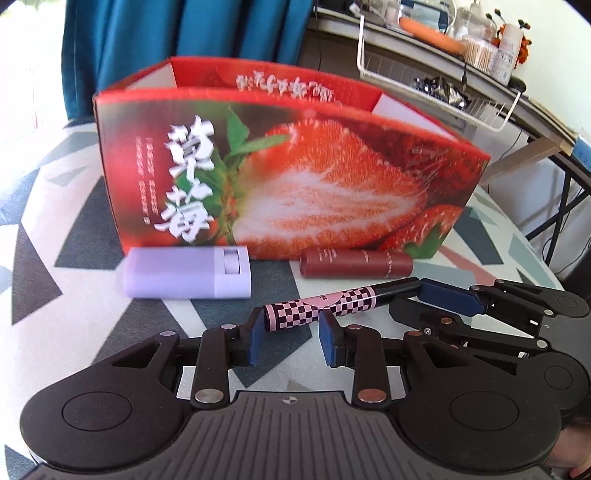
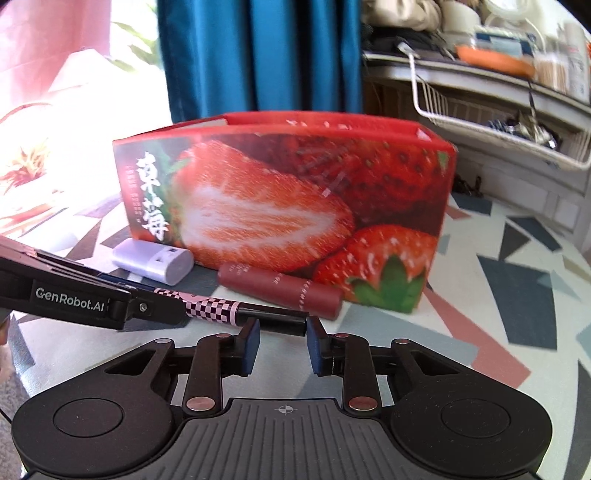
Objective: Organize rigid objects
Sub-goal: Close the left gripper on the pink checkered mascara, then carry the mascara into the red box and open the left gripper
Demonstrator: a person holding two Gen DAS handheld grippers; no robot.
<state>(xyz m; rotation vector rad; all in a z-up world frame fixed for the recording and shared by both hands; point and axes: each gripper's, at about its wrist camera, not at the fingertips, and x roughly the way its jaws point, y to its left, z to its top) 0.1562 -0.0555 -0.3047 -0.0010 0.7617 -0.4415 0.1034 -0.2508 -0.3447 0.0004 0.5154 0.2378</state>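
Note:
A pen (image 1: 334,301) with a pink-and-black checkered barrel and a black cap end is held just above the table between both grippers. My left gripper (image 1: 291,323) is shut on its checkered end. My right gripper (image 2: 282,325) is shut on the black cap end (image 2: 273,317), and in the left wrist view it reaches in from the right (image 1: 413,295). Behind the pen lie a lilac flat tube (image 1: 188,273) and a dark red tube (image 1: 354,263), both against the front of an open-topped red strawberry box (image 1: 295,184).
The table (image 1: 92,317) wears a cloth with grey, teal and pink triangles. Behind the box hangs a blue curtain (image 1: 184,33). At the back right stands a cluttered shelf with a white wire basket (image 1: 443,92). The table edge curves away at the right.

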